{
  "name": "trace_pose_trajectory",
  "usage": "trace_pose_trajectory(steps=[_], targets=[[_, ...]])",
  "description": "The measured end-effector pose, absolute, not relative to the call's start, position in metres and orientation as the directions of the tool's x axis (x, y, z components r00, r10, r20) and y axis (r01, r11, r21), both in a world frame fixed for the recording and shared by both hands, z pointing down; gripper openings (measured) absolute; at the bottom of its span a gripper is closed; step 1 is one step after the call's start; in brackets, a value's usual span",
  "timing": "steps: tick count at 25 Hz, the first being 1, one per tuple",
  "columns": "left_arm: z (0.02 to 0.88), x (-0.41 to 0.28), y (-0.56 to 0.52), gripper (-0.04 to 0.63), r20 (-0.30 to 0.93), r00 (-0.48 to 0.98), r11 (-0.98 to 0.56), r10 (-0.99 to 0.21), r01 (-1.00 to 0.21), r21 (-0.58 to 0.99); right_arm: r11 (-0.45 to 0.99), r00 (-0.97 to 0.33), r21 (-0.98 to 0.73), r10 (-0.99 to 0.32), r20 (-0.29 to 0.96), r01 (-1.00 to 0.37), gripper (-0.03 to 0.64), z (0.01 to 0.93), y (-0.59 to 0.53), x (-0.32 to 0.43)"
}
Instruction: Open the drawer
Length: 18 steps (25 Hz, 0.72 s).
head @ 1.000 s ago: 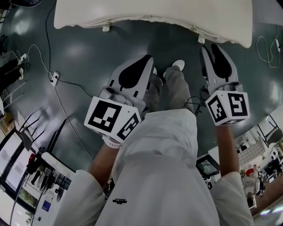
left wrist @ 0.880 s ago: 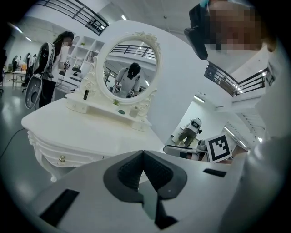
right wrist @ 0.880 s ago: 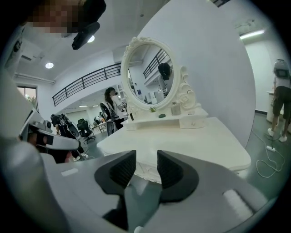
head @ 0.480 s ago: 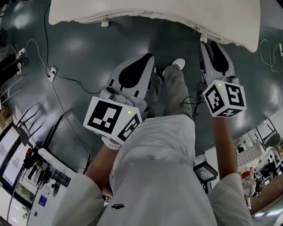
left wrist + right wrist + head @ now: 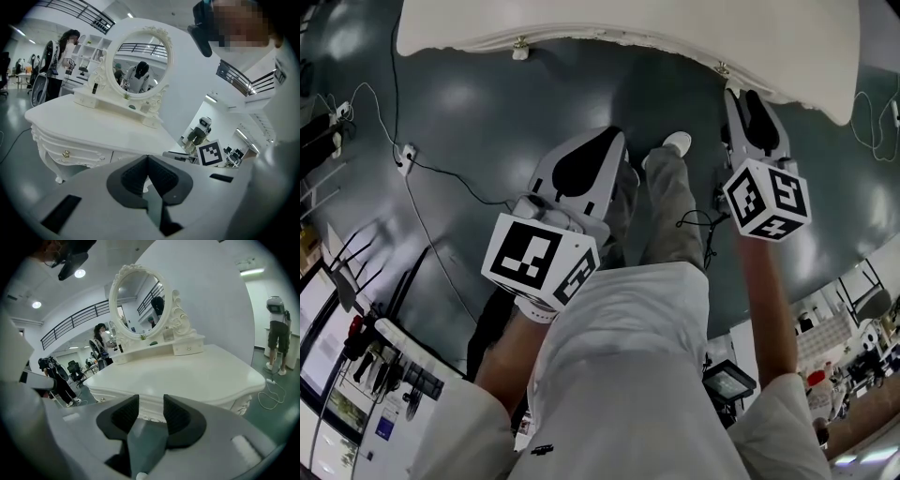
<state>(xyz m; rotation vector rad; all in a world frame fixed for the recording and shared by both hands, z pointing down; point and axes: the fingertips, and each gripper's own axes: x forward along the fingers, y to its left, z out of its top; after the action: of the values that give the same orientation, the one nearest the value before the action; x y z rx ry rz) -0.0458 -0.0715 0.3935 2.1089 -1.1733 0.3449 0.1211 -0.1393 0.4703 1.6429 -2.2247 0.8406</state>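
A white dressing table (image 5: 628,28) with an oval mirror (image 5: 140,65) stands ahead of me. Its drawer fronts (image 5: 84,158) carry small gold knobs (image 5: 66,153), which appear under the table's edge in the head view (image 5: 519,42). My left gripper (image 5: 617,141) hangs short of the table with its dark pads (image 5: 140,174) shut together and nothing between them. My right gripper (image 5: 741,96) is close under the table's front edge; its jaws are opening, a clear gap shows between the pads (image 5: 124,416), and nothing is held.
Cables (image 5: 422,169) and a power strip lie on the dark floor at left. My own legs and a shoe (image 5: 675,142) are between the grippers. Screens and shelving (image 5: 356,366) stand at lower left. Another person (image 5: 277,333) stands at right of the table.
The right gripper has moved up the picture, closer to the table's front edge. The left gripper has shifted slightly. The table's edge fills a little more of the top.
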Motion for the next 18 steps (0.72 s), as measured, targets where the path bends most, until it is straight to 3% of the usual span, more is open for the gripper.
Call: trace_pose_trajectory(steps=[18], targets=[[0.425, -0.040, -0.067, 0.009, 0.560, 0.547, -0.328, -0.623, -0.832, 0.448, 0.098, -0.273, -0.311, -0.761, 0.589, -0.945, 0.158, 0.542, -0.153, 0.135]])
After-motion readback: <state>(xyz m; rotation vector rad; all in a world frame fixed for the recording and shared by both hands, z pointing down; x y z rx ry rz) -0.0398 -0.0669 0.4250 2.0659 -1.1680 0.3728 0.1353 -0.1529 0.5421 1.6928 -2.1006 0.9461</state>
